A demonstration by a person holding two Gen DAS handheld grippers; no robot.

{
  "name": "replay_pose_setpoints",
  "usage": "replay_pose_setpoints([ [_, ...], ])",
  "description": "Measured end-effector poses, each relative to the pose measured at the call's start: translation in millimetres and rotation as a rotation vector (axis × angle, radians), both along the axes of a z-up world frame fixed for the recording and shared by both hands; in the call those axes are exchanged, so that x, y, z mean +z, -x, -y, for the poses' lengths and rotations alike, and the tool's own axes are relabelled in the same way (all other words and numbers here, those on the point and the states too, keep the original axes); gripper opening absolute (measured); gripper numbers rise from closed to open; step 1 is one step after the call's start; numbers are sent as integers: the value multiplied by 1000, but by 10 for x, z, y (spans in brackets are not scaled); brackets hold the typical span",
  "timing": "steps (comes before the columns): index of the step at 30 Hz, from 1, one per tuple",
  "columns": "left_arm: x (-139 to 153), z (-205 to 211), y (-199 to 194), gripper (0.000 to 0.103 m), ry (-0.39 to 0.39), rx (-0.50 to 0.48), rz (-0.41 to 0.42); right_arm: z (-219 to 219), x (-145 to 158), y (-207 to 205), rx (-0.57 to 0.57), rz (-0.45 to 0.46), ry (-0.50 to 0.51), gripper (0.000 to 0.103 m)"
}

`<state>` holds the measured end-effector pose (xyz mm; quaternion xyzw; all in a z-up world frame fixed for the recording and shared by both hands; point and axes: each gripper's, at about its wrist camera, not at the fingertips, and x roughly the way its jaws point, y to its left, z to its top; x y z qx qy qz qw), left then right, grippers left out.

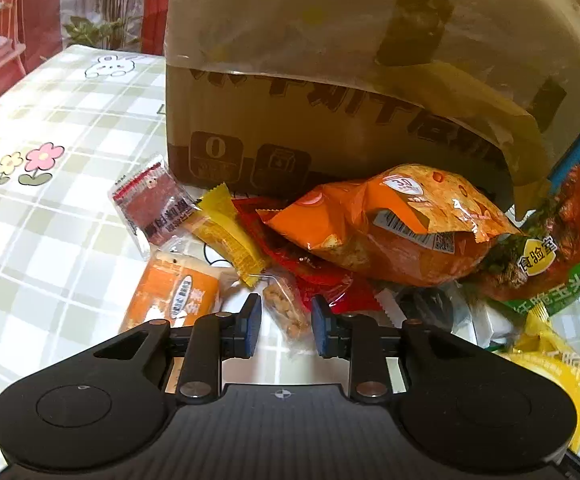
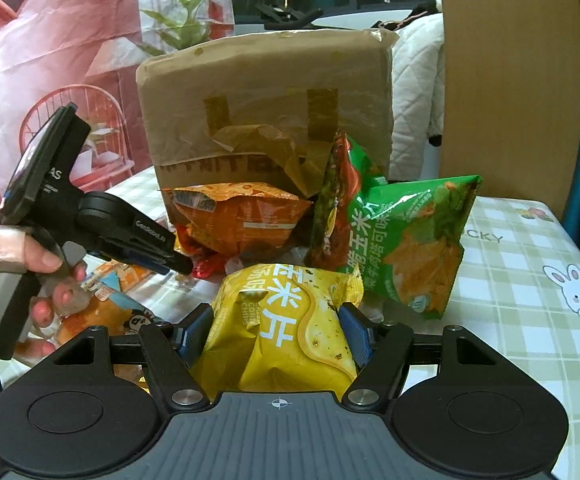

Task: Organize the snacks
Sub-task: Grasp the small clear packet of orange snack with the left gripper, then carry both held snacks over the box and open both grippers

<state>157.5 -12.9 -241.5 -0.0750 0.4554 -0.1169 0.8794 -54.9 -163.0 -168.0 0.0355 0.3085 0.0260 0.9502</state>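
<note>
Checked tablecloth, nut packet between left gripper pads

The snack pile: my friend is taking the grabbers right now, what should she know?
Right gripper: fingers closed on the yellow corn chip bag.
Left gripper: fingers either side of a small clear peanut packet, not pressing it yet.
Snacks lie heaped on the checked tablecloth against the cardboard box: orange chip bag, green corn chip bag, small packets.
Done: nothing visibly sorted.
Left: nearly the whole pile.
</note>
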Motion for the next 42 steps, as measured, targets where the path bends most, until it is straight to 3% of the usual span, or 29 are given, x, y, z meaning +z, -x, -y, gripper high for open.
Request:
replay_pose_setpoints([
  [2,-34,22,-20,30,1,-5,2,4,-1,10,-2,0,-5,65],
  [4,-30,25,-4,19,4,-19,9,2,9,26,-7,0,-9,65],
  [7,4,-10,66,16,22,-37,18,4,17,39,-12,0,-6,65],
  [16,280,-202,420,15,36,-109,92,-26,115,71,-14,20,-2,65],
  [21,596,-297,670,15,46,-135,177,-54,270,103,-12,52,3,65],
  [33,1366,-466,856,15,122,-141,409,-123,1084,70,20,251,44,65],
  [42,1809,-359,442,15,150,-141,528,48,1682,-553,35,389,143,65],
])
